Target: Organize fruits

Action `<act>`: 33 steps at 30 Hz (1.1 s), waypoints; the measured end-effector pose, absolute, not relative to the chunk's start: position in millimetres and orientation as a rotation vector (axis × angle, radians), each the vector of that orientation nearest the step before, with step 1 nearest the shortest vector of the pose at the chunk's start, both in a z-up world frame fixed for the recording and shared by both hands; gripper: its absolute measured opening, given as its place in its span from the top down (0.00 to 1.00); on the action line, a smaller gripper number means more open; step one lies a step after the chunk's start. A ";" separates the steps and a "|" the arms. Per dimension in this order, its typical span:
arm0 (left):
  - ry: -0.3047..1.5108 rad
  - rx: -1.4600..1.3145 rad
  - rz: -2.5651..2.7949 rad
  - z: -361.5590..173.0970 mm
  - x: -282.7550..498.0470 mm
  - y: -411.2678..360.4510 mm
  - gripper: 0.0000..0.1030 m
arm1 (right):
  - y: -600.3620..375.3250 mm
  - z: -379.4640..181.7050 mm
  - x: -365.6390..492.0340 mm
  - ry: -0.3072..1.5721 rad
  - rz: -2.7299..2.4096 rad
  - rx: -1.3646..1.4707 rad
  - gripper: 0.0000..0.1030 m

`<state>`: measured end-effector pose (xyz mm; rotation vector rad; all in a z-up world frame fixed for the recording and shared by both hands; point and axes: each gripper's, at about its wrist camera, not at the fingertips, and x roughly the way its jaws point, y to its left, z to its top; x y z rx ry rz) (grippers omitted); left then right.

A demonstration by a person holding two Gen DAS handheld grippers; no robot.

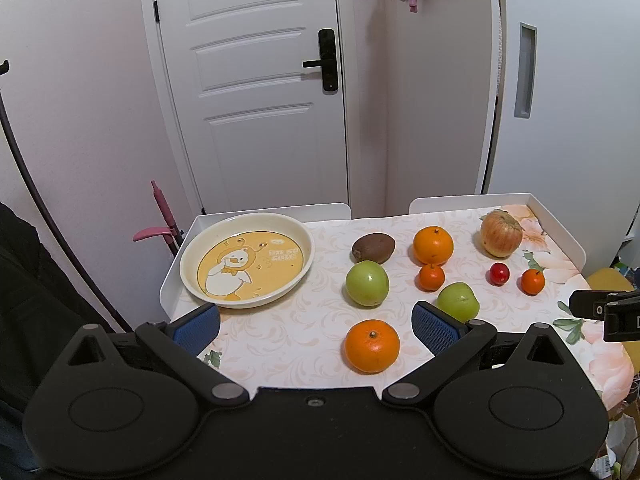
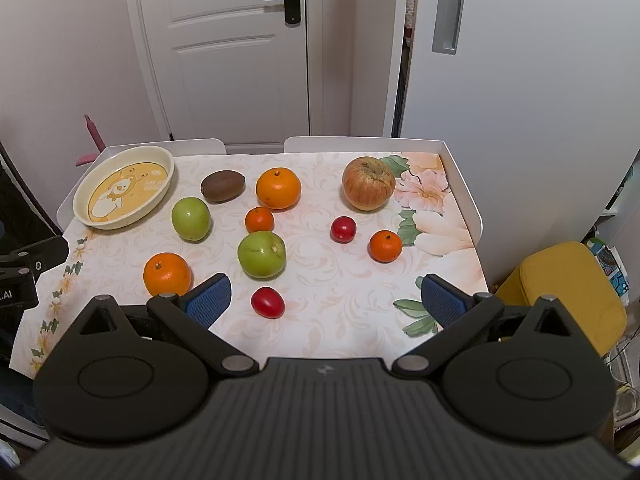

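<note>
Fruit lies scattered on a flowered tablecloth. A cream plate point(image 1: 248, 260) point(image 2: 124, 186) with a duck picture sits empty at the far left. Around the middle lie a kiwi point(image 1: 373, 248) point(image 2: 223, 186), two green apples point(image 1: 367, 283) point(image 2: 261, 254), two big oranges point(image 1: 372, 345) point(image 2: 278, 188), two small mandarins point(image 2: 385, 245), two red tomatoes point(image 2: 267, 302) and a red-yellow apple point(image 1: 501, 233) point(image 2: 368, 183). My left gripper point(image 1: 316, 326) hangs open above the near left edge, beside the near orange. My right gripper point(image 2: 326, 300) is open over the near edge, with a red tomato between its fingers' lines, untouched.
The table point(image 2: 464, 184) has low white raised walls at the back and sides. A white door point(image 1: 256, 92) and cabinet stand behind it. A yellow stool point(image 2: 568, 288) sits to the right, a pink-handled tool point(image 1: 160, 216) to the left.
</note>
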<state>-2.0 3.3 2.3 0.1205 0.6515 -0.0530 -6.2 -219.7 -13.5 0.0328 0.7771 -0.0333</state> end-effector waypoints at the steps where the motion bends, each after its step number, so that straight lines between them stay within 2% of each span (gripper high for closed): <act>1: 0.652 0.121 -0.053 2.3 -2.0 3.2 0.00 | -220.6 -13.6 -6.0 0.777 -0.033 0.033 0.00; 33: 0.656 0.120 -0.054 5.2 -1.5 4.6 0.00 | -219.9 -13.3 -4.5 0.778 -0.032 0.034 0.00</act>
